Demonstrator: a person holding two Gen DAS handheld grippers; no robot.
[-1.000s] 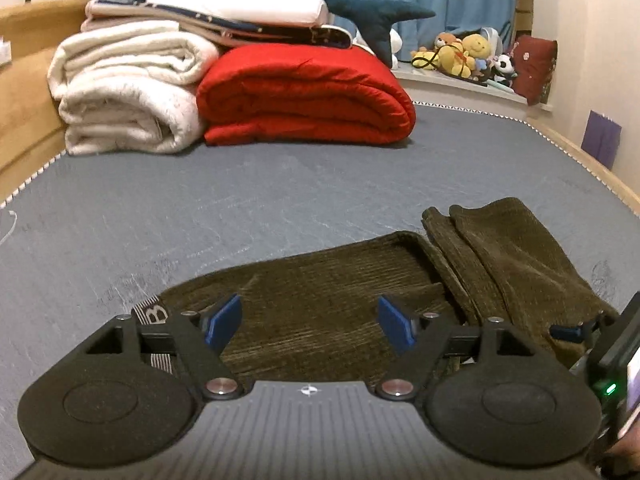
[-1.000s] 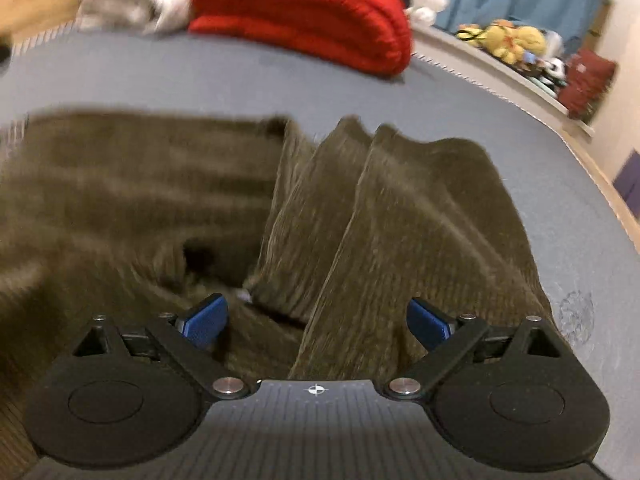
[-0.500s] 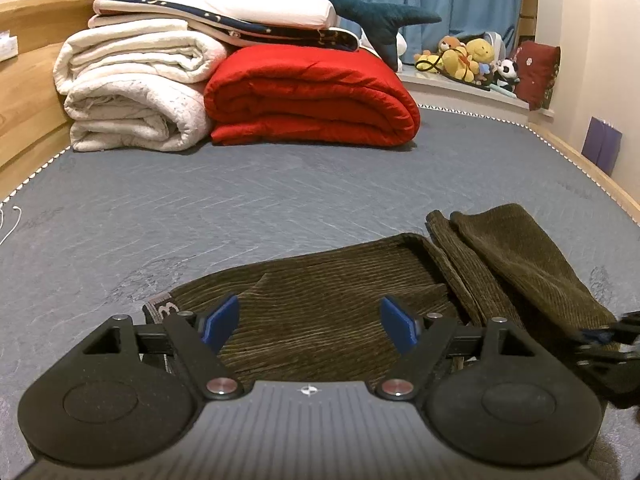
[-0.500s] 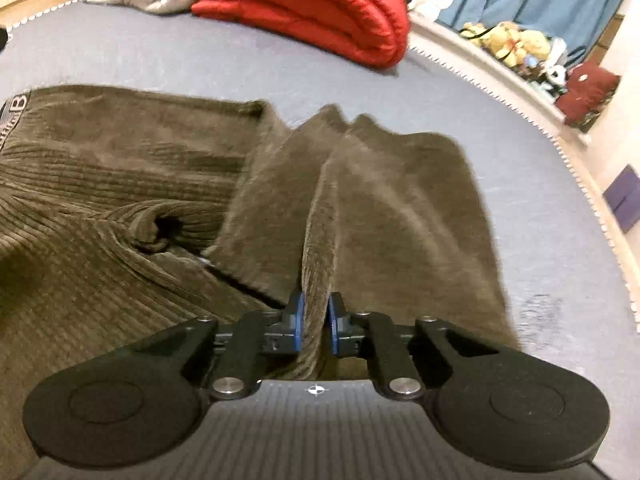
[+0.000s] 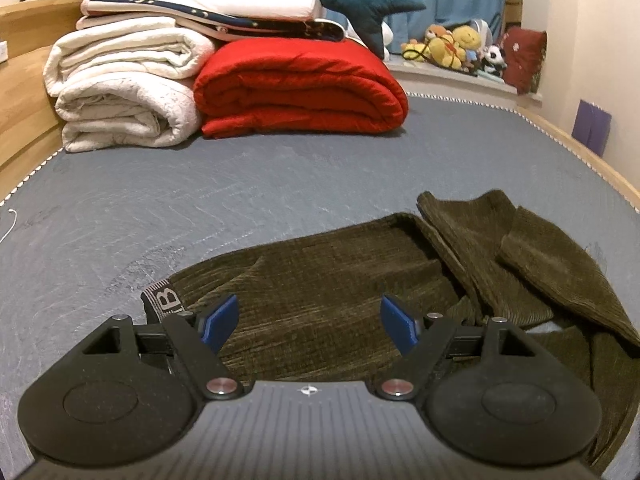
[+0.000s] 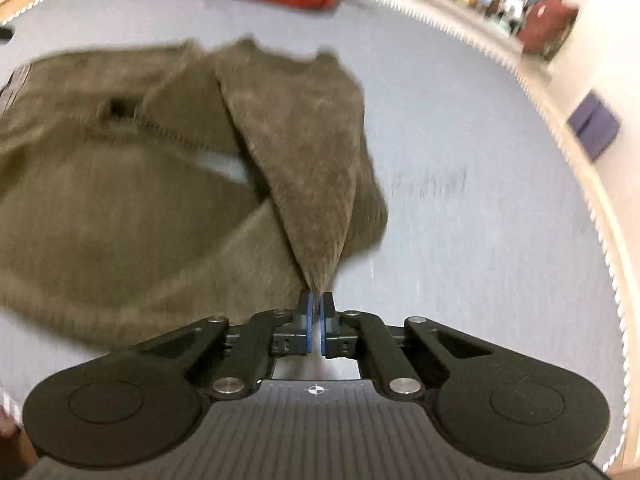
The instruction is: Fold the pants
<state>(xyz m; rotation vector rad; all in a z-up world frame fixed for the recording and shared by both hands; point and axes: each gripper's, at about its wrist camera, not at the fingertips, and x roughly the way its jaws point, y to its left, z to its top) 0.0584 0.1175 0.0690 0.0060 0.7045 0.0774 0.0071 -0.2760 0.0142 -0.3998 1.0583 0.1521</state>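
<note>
Right tool (image 6: 316,300): just closed, clamped on a pants leg tip
Left tool (image 5: 310,322): spread apart over the corduroy pants (image 5: 320,296), gripping nothing
Pants: olive, on the grey mattress (image 5: 200,200)

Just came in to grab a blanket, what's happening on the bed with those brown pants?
A person is folding the brown corduroy pants on the grey mattress with a handheld gripper in each hand. The right gripper has just closed its jaws on a pinch of one pant leg and holds it raised into a taut peak. The left gripper hovers with jaws open over the waistband end, holding nothing. The folded red quilt sits at the far end.
</note>
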